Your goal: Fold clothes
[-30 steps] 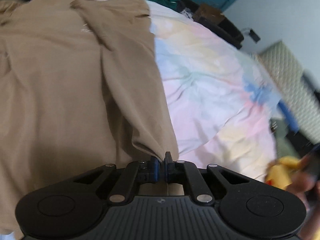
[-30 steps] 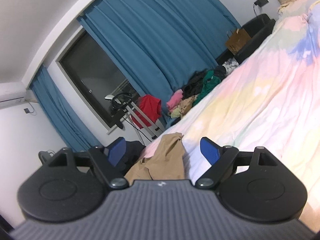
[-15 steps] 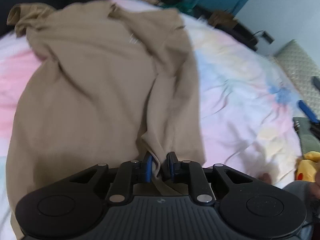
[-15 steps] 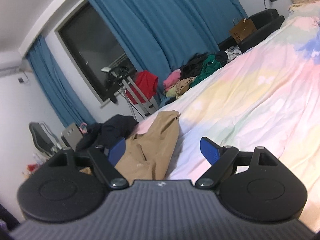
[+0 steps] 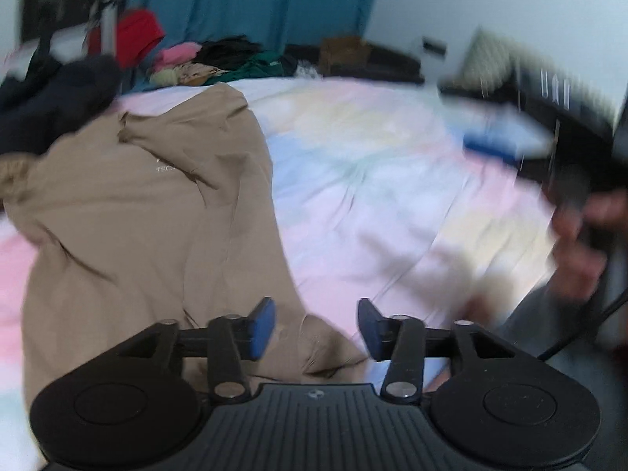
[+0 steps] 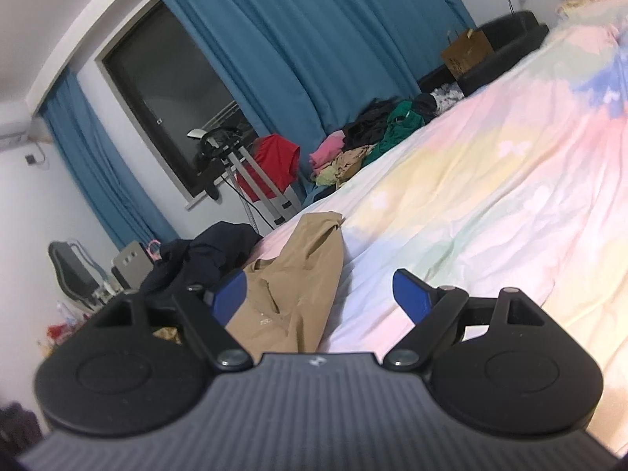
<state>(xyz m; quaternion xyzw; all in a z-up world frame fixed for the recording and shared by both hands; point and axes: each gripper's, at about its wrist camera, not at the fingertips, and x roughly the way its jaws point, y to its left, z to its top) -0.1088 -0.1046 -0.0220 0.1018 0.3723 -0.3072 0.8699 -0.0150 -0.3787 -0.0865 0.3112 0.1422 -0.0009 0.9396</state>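
Tan cotton, the shirt (image 5: 149, 216) lies on the left half of the bed (image 5: 392, 196), its long axis running near to far, collar end pointing far. My left hand-held gripper (image 5: 316, 327) hangs spread and empty just above its near hem, so it is nearer. My right hand-held gripper (image 6: 320, 294), also spread and empty, sits to the right, the shirt (image 6: 302, 274) ahead-left of it.
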